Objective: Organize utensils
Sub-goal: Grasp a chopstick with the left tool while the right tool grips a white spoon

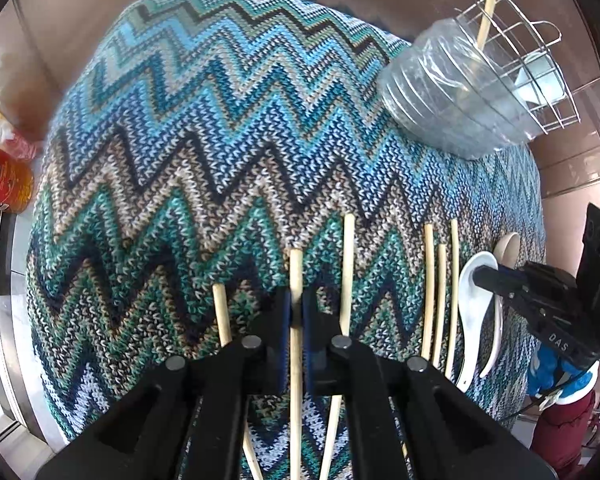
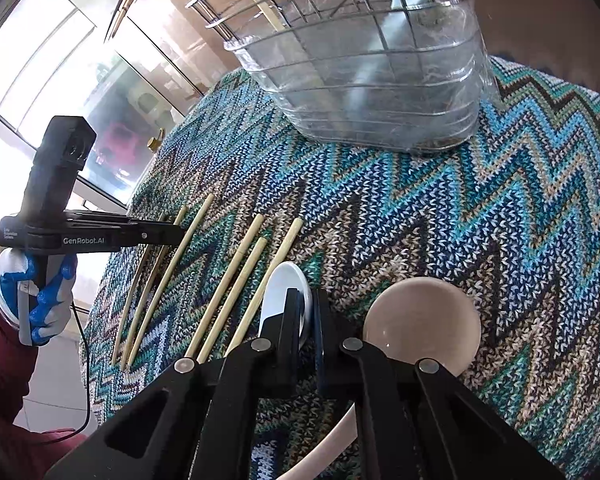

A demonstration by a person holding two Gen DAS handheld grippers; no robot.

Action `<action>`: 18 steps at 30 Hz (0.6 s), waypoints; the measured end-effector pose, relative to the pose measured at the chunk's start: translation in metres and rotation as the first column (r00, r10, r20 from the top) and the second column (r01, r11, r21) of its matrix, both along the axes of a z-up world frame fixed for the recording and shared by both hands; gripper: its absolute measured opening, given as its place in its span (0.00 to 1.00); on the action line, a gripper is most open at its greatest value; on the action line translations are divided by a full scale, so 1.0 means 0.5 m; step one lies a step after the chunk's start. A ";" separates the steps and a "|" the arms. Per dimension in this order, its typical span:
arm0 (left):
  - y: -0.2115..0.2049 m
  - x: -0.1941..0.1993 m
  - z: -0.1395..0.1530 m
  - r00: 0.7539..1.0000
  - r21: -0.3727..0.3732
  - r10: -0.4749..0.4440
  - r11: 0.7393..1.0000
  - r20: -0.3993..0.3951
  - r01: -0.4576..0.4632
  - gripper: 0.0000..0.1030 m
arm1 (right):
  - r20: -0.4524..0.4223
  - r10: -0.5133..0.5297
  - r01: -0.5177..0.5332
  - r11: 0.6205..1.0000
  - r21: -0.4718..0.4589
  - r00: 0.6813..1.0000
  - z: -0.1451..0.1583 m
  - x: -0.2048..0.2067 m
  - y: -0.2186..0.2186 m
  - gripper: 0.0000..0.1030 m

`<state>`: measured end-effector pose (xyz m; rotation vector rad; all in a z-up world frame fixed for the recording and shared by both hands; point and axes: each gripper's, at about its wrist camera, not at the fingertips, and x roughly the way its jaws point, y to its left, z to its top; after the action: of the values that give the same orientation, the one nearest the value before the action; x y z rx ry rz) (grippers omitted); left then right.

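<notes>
Matte black all over on the left gripper (image 1: 295, 320): angular linkage arms, four round silver pivot pins, and blue pads (image 1: 285, 320) lining the inner faces of its fingers. From the right wrist view its side reads "GenRobot.AI" in white, with a small white label further back and a boxy black camera module (image 2: 66, 148) on top showing a round lens. The left hand (image 2: 36, 296) wears a white glove with blue coating, above a dark red sleeve (image 2: 0, 364); a thin black cable (image 2: 85, 360) loops down beside it. The right gripper (image 2: 309, 328) matches: black arms, silver pins, and "DAS" printed in white on its body.
</notes>
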<state>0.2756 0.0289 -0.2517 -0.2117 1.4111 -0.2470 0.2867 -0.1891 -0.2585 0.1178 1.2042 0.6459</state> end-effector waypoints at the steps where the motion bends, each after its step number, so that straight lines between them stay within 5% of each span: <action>1: 0.001 -0.003 0.003 1.000 0.001 0.002 1.000 0.005 -0.002 0.05 | 0.010 -0.002 0.002 1.000 -0.002 1.000 0.006 -0.005 0.000 0.05; 11: 0.022 -0.065 0.111 0.985 -0.034 0.020 0.999 0.169 -0.015 0.05 | 0.198 -0.050 0.057 0.998 -0.031 0.979 0.116 -0.088 -0.021 0.05; 18: 0.021 -0.110 0.239 0.933 -0.091 0.051 0.996 0.357 -0.020 0.05 | 0.367 -0.129 0.140 0.990 -0.005 0.921 0.242 -0.122 -0.041 0.05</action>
<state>0.2205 0.0394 -0.1322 -0.2487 1.0330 -0.3006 0.2255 -0.2095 -0.1377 0.0499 0.8360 0.5009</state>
